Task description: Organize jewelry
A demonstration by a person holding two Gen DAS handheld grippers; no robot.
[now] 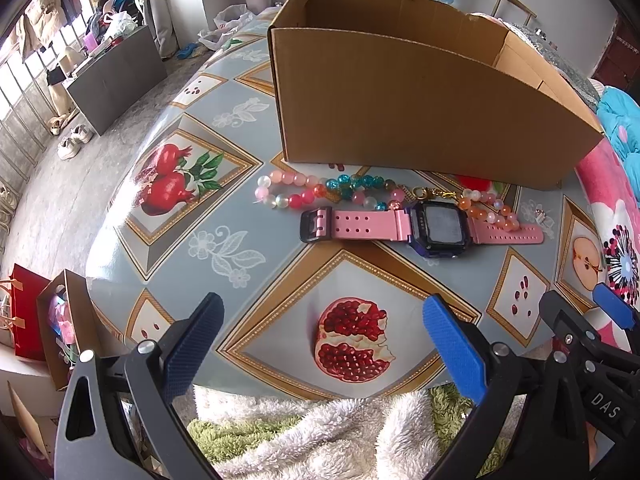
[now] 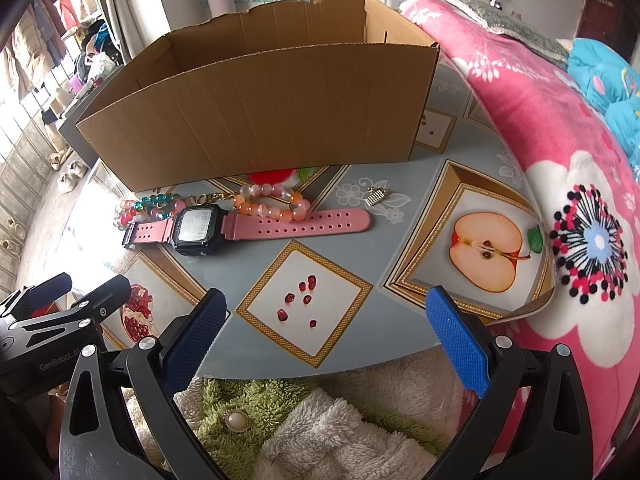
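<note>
A pink-strapped digital watch (image 1: 424,226) (image 2: 224,226) lies flat on the table in front of an open cardboard box (image 1: 420,108) (image 2: 272,108). Behind the watch lie a pink and teal bead bracelet (image 1: 320,192) (image 2: 148,206) and an orange and pink bead bracelet (image 1: 490,206) (image 2: 272,202), joined by a gold clasp. A small silver charm (image 1: 540,214) (image 2: 376,196) rests to the right. My left gripper (image 1: 320,320) is open near the table's front edge with nothing between its fingers. My right gripper (image 2: 324,316) is open too, to its right, also holding nothing.
The table (image 2: 360,240) has a fruit-print cover. A pink floral blanket (image 2: 560,160) crowds its right side. A fluffy white and green garment (image 2: 300,420) lies below the front edge. Off the left edge the floor holds bags (image 1: 48,332), shoes and a grey bench.
</note>
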